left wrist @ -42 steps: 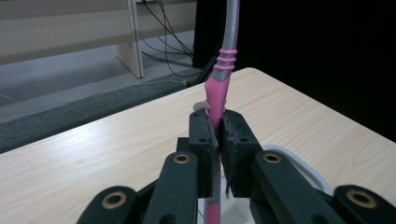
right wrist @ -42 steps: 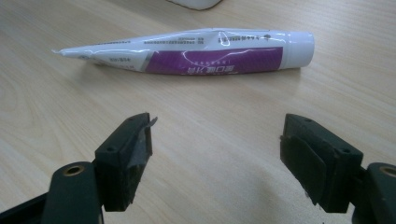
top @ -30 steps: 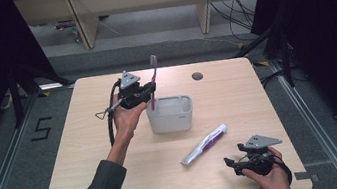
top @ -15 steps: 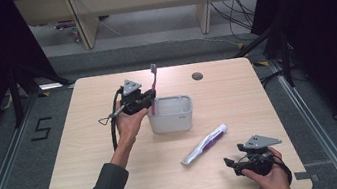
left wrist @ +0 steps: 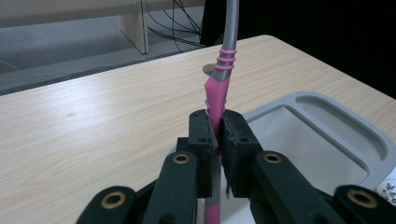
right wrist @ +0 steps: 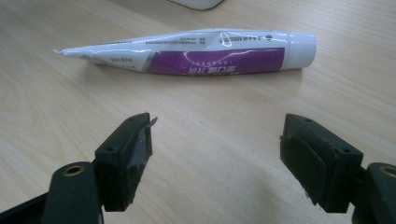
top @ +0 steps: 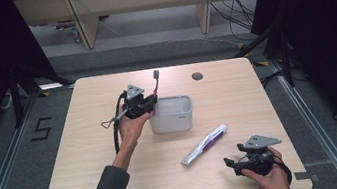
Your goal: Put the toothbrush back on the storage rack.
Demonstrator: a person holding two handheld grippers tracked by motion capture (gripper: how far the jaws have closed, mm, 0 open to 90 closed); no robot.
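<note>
My left gripper (top: pixel 151 105) is shut on a pink and grey toothbrush (top: pixel 155 83), which stands upright with its bristle head on top. In the left gripper view the pads (left wrist: pixel 205 135) pinch the pink handle (left wrist: pixel 218 91), and its lower end hangs just over the left side of a grey rectangular holder (left wrist: pixel 337 113). That holder (top: pixel 172 122) stands at the middle of the table. A white and purple toothpaste tube (top: pixel 204 144) lies flat to its right and nearer me. My right gripper (top: pixel 232 163) rests open near the front right edge, its jaws wide apart short of the tube (right wrist: pixel 196 52).
A small round dark grommet (top: pixel 197 76) sits in the tabletop (top: pixel 90 161) near the far edge. Beyond the table are wooden shelf legs and loose cables on the floor. Bare wood lies left of the holder and along the front.
My left gripper has come down with the toothbrush, bringing it lower at the holder's left edge. The right gripper and the tube have stayed where they were.
</note>
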